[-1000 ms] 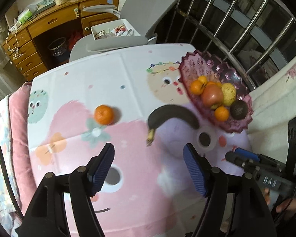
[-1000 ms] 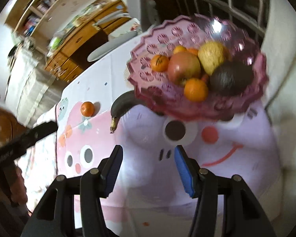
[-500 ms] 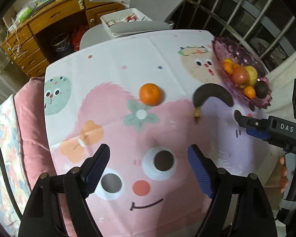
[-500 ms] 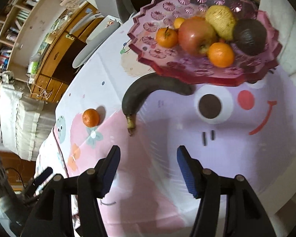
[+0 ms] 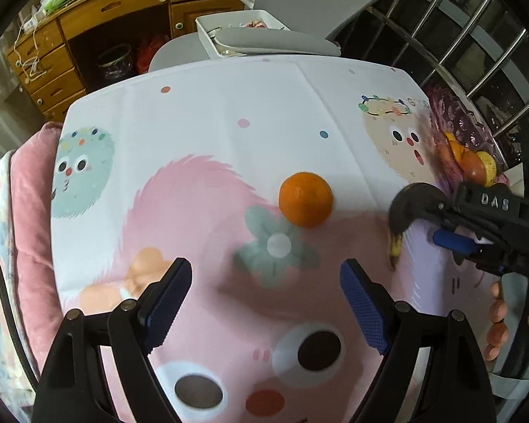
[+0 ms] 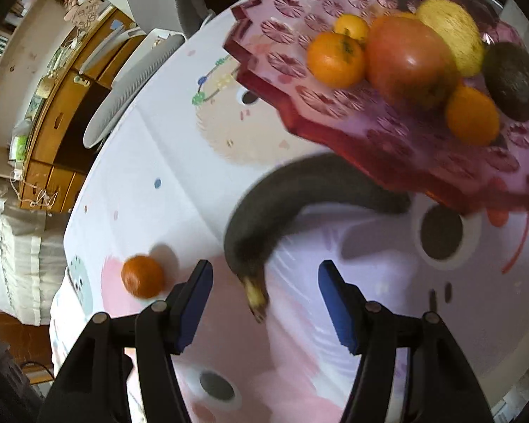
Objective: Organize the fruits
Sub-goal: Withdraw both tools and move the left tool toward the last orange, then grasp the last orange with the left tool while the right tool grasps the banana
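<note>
The left hand-held gripper (image 5: 264, 296) is spread open above the cartoon-printed cloth on the desk (image 5: 211, 105), with the loose orange (image 5: 305, 200) lying ahead of it, between its fingers' line and a little to the right. The right hand-held gripper (image 6: 264, 303) is open too, with the stem end of the blackened banana (image 6: 264, 225) lying between its jaws; the banana's far end runs under the edge of the pink fruit plate (image 6: 299, 112), which already holds oranges, an apple, a pear and an avocado. To do this well, I would take the banana at its thicker body, not the thin stem, squeeze gently since it looks very ripe, and draw it clear of the plate before lifting. The right tool's body reads "DAS"
</note>
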### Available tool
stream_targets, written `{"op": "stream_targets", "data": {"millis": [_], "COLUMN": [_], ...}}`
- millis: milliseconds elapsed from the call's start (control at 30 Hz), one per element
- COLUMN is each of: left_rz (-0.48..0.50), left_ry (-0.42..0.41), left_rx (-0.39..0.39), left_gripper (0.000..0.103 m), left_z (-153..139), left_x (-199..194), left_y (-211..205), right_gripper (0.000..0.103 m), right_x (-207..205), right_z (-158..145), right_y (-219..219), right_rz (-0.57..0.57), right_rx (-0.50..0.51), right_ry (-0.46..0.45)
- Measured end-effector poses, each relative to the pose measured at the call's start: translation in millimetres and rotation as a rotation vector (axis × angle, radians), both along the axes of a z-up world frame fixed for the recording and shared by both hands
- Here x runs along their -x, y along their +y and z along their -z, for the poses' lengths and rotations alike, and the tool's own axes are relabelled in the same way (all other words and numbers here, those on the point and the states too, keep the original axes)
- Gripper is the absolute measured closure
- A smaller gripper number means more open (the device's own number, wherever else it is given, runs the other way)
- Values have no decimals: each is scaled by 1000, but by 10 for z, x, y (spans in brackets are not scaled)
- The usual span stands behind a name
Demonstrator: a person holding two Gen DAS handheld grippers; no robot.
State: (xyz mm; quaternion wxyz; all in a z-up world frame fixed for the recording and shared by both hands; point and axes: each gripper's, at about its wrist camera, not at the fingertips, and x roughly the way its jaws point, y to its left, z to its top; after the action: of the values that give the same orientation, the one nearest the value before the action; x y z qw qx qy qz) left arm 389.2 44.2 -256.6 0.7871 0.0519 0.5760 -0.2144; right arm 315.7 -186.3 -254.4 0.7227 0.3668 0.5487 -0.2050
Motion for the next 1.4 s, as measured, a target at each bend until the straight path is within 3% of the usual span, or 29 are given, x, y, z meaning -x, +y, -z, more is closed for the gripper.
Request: {"op": "stream_targets", "data": {"millis": [300, 433, 600, 733, 900, 1000, 1167, 1400], "left_rz": [7, -2, 4, -17, -15, -36, -19, -34], "left_ry": [-24, -38, -51, -106, -140, -152, -143, -145], "left_rx": [47, 16, 9, -12, -35, -26, 24, 21], "left_gripper": [18, 18, 18, 18, 29, 35, 57, 59], "left_z": [221, 328, 436, 477, 541, 545, 486, 402], "left_x": [-175, -244, -262, -258, -242, -253, -229, -150], "left_y": [-223, -337, -472, -560, -646, -642, -595, -481], "right_gripper": [40, 40, 40, 40, 41, 48, 57, 67], "right_x": [-248, -367, -490, -586, -649, -640, -498, -222], "right_z": [108, 207, 214, 243, 259, 258, 215, 165], "right_y": [-51, -13, 151, 264, 365, 400, 347, 359], "right_rz": [83, 82, 46, 21, 15, 24, 16, -31], "right_rx": [39, 61, 150, 221, 269, 283, 268, 236], "right_ry": [70, 146, 181, 217, 215, 203, 174, 132]}}
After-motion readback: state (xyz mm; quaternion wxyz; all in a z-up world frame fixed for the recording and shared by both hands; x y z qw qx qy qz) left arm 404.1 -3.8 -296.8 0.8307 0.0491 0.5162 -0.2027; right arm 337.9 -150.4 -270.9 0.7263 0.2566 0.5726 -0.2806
